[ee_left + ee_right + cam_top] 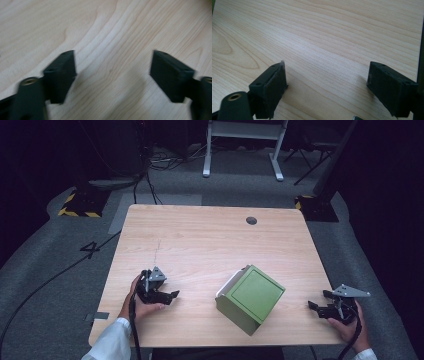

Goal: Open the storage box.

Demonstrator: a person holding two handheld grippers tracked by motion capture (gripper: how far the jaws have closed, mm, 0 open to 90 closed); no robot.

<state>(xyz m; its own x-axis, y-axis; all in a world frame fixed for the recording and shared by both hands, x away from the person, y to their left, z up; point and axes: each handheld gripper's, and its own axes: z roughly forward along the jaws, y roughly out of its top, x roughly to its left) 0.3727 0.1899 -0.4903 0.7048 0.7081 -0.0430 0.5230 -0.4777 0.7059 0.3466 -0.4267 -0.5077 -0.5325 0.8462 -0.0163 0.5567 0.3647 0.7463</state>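
The left gripper [167,295] sits on the table [200,240], left of the green box [251,298], jaws wide apart, holding nothing. The box is near the table's front edge. The right gripper [316,306], right of the box, is apart too.

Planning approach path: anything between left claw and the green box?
Nothing: in the high view, only bare table separates the open left claw from the green box.

Table [200,245] evenly lit, surroundings dark — left gripper view blurred, perhaps motion; soft shadows.
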